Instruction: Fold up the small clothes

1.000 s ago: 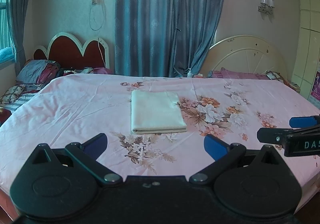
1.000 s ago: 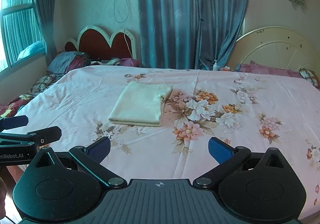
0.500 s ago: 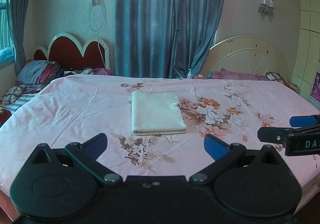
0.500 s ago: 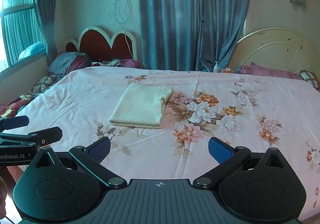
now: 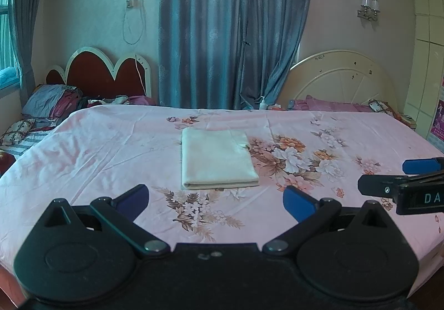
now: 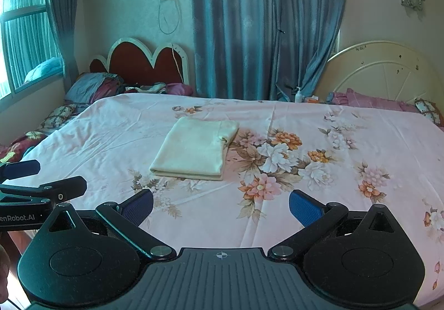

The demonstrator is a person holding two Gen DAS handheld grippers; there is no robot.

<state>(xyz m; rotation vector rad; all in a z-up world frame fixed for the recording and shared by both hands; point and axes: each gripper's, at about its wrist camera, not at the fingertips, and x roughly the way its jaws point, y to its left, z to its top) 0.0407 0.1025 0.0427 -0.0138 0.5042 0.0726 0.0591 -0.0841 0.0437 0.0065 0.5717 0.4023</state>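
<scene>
Both jaws are spread wide and nothing is held: the left gripper [image 5: 216, 200] and right gripper [image 6: 221, 206] are kept above the near edge of the bed sheet [image 5: 97, 149]. A folded cream cloth [image 5: 216, 161] is seen lying flat mid-bed, well apart from both.

The folded cloth [image 5: 216, 160] looks like soft matt cream fabric, lying on a lightly creased floral cotton-looking bedsheet [image 5: 97, 149]. Behind the sheet, heavy curtains [image 5: 233, 27] have a slight sheen.
</scene>
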